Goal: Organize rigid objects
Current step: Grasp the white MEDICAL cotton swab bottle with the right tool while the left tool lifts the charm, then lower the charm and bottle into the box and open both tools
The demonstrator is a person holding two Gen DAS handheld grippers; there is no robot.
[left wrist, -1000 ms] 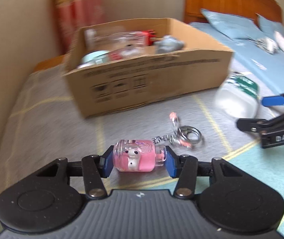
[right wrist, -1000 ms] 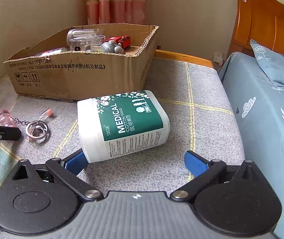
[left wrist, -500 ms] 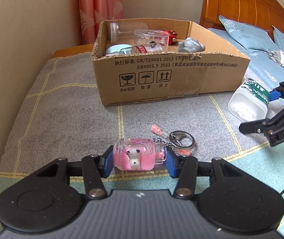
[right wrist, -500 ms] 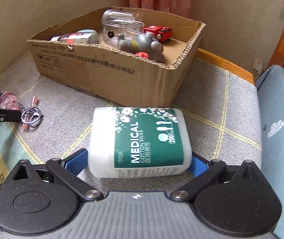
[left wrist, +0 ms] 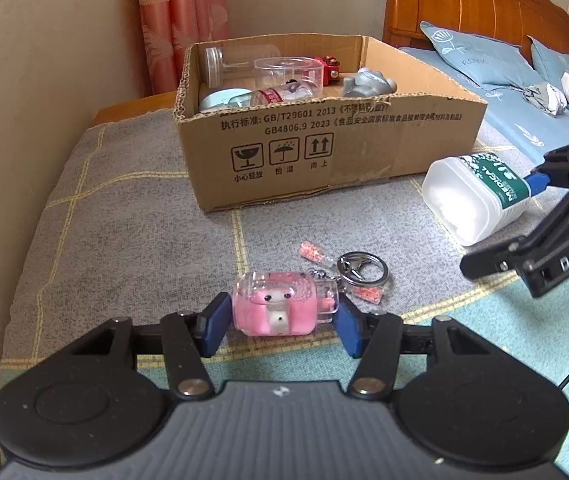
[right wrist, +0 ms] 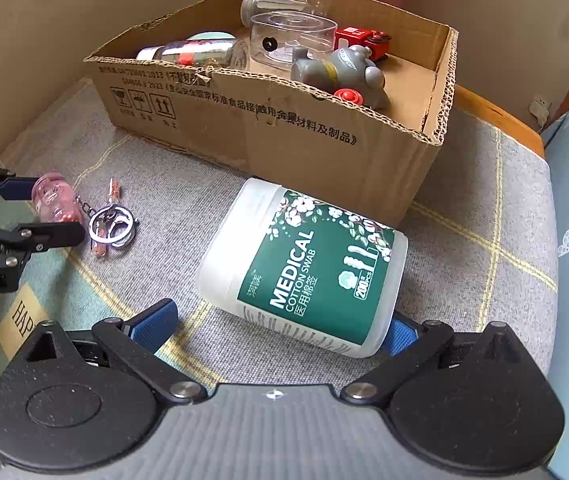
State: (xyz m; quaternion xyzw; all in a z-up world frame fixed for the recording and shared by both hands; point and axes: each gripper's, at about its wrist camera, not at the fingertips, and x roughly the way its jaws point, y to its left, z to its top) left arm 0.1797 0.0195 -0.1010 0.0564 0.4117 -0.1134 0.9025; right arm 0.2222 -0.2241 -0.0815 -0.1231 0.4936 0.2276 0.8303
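The left tool (left wrist: 280, 322) is positioned low over a grey checked blanket (left wrist: 132, 232), with a pink keychain charm (left wrist: 280, 308) lying between its blue pads (left wrist: 214, 328). Its jaws have just been opening: a small gap is seen on the left side of the charm, and the pads are no longer pressed against it, so the charm rests on the blanket. A metal ring (left wrist: 362, 268) and two small pink vials are attached to the charm by a short chain and lie just beyond it. The right tool (right wrist: 280, 326) is spread wide around a white cotton swab jar (right wrist: 304, 268) with a green label, which lies on its side on the blanket. The right pad is seen against the bottom end of the jar, while the left pad (right wrist: 156, 322) stands apart from the lid end, so the jar is not pinched. A cardboard box (right wrist: 284, 128) is placed just behind the jar, near the wall. In the box are held a grey toy (right wrist: 340, 70), a red toy car (right wrist: 364, 40), a clear round container (right wrist: 292, 40) and a bottle lying flat. A bed with a blue sheet (left wrist: 516, 92) and a wooden headboard is seen beside the blanket.
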